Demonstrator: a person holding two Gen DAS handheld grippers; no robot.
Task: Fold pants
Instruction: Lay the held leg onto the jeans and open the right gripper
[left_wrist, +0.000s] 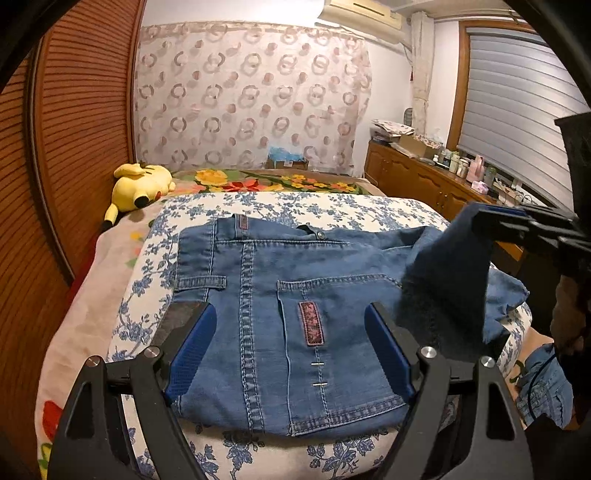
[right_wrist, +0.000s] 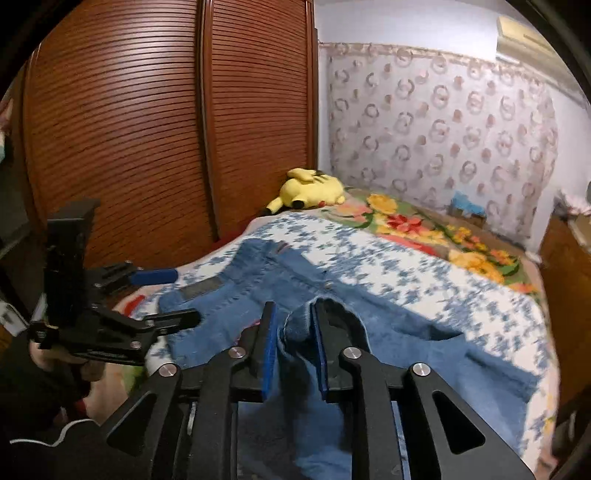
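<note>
Blue jeans (left_wrist: 303, 295) lie on the bed, back pocket up, waistband to the left. My left gripper (left_wrist: 291, 314) is open and empty, its blue pads low over the seat of the jeans, one on each side of the pocket. My right gripper (right_wrist: 293, 314) is shut on a fold of the jeans' leg fabric (right_wrist: 295, 328) and holds it lifted above the bed. In the left wrist view the right gripper (left_wrist: 480, 218) shows at the right with the leg (left_wrist: 447, 291) hanging from it. The left gripper (right_wrist: 177, 295) shows at the left in the right wrist view.
The bed has a blue-flowered white cover (left_wrist: 295, 203) and a bright floral blanket (left_wrist: 266, 181) beyond. A yellow plush toy (left_wrist: 140, 184) lies at the far left by a wooden slatted wardrobe (left_wrist: 74, 147). A wooden cabinet (left_wrist: 424, 177) with bottles stands at the right under the window.
</note>
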